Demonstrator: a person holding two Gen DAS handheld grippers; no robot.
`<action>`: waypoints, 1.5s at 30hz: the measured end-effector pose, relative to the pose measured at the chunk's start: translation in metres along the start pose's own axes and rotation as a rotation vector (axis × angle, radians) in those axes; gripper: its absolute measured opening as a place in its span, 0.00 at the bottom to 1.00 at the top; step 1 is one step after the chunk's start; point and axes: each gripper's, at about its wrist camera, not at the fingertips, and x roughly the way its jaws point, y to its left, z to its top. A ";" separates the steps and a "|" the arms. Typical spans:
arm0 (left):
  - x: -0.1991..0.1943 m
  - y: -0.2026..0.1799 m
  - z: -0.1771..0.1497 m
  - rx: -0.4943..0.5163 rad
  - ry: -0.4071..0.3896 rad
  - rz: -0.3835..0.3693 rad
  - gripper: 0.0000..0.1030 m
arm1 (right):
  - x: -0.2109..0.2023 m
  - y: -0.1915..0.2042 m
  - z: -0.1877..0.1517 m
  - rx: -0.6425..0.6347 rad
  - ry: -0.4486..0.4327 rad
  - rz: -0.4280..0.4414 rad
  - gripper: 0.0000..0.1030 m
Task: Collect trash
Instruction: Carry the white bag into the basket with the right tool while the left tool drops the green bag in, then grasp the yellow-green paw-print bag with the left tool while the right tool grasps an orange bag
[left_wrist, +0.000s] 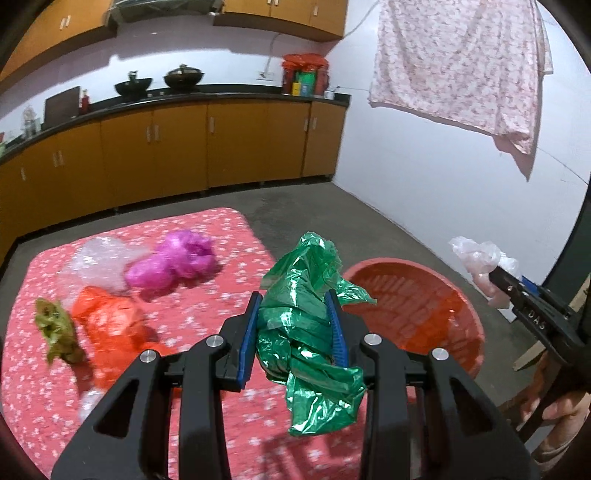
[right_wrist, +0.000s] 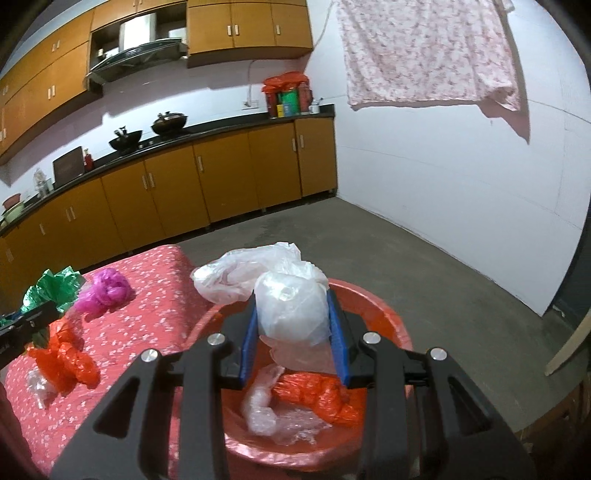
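My left gripper (left_wrist: 295, 306) is shut on a crumpled green plastic bag (left_wrist: 306, 332), held above the red floral table (left_wrist: 207, 424) near its right edge. My right gripper (right_wrist: 291, 308) is shut on a white plastic bag (right_wrist: 284, 306), held over the red basin (right_wrist: 391, 321), which holds an orange bag (right_wrist: 317, 397) and clear plastic (right_wrist: 266, 406). On the table lie a magenta bag (left_wrist: 173, 264), an orange bag (left_wrist: 107, 325), clear plastic (left_wrist: 99, 258) and a green leafy scrap (left_wrist: 59, 328). The right gripper also shows in the left wrist view (left_wrist: 491, 273).
The red basin (left_wrist: 424, 306) stands to the right of the table. Wooden cabinets (left_wrist: 184, 147) with a black counter run along the back wall. A floral cloth (left_wrist: 461, 62) hangs on the white wall. Grey floor (right_wrist: 443, 258) lies beyond the basin.
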 end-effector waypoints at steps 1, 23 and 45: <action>0.004 -0.006 0.001 0.004 0.003 -0.016 0.34 | 0.000 -0.004 0.000 0.006 0.002 -0.003 0.33; 0.078 -0.086 -0.001 0.127 0.094 -0.190 0.35 | 0.025 -0.042 0.001 0.094 0.016 -0.027 0.34; 0.064 -0.048 -0.007 0.063 0.066 -0.059 0.65 | 0.021 -0.045 -0.001 0.066 -0.034 -0.058 0.81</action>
